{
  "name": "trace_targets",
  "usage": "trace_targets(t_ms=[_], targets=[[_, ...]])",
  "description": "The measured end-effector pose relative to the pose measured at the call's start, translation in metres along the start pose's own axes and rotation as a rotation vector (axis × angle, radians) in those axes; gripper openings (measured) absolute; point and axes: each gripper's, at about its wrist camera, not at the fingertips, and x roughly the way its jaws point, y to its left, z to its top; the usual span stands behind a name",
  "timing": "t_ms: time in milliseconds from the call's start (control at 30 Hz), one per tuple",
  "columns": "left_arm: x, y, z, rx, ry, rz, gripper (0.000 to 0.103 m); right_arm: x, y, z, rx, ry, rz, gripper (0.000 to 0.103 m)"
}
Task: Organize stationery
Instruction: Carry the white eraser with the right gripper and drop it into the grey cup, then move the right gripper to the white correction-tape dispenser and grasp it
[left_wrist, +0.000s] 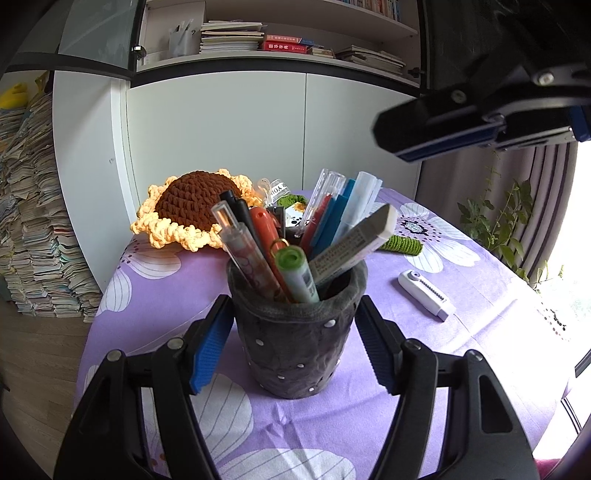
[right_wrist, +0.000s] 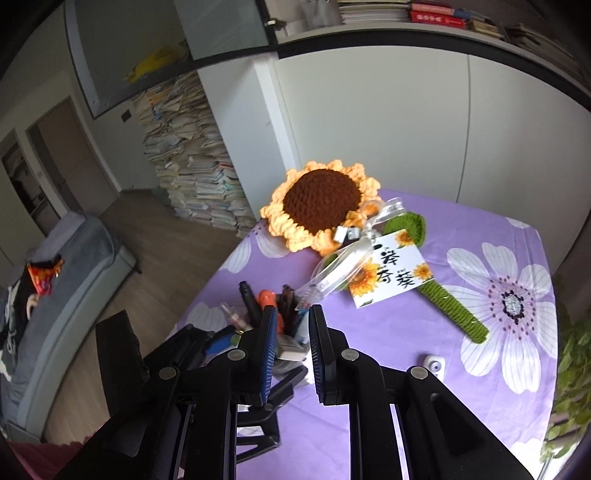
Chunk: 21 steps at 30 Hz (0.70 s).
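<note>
A dark grey pen holder (left_wrist: 291, 343) stands on the purple flowered tablecloth (left_wrist: 476, 269), packed with several pens, a green marker (left_wrist: 295, 273) and a long white eraser (left_wrist: 354, 243). My left gripper (left_wrist: 293, 299) straddles the holder, its blue pads touching both sides near the rim. Above and to the right hovers my right gripper (left_wrist: 391, 133), shut and empty. In the right wrist view, the right gripper (right_wrist: 293, 309) hangs over the holder's pens (right_wrist: 258, 302) with nothing between its fingers. A white correction tape (left_wrist: 424, 295) lies on the cloth to the holder's right.
A crocheted sunflower (right_wrist: 321, 199) with a green stem (right_wrist: 454, 310) and a printed card (right_wrist: 391, 273) lies at the back of the table. White cabinets (left_wrist: 221, 122) stand behind. Potted plants (left_wrist: 509, 221) are at the right, and piles of books (left_wrist: 33, 221) sit on the floor at the left.
</note>
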Motion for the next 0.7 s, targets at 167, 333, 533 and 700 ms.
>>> trace_targets(t_ms=[167,333,533,700], targets=[[0.000,0.000,0.000,0.000,0.000,0.000,0.067,-0.004,-0.024,-0.012,0.058,0.021,-0.026,0.017],[0.000,0.000,0.000,0.001,0.000,0.000,0.067,-0.004,-0.031,-0.028,0.044,0.054,-0.006,0.017],[0.000,0.000,0.000,0.000,0.001,-0.001,0.067,0.016,-0.008,-0.031,-0.039,0.109,-0.038,0.017],[0.000,0.001,0.000,-0.001,0.003,-0.002,0.067,0.026,-0.014,-0.019,0.035,0.095,-0.006,0.017]])
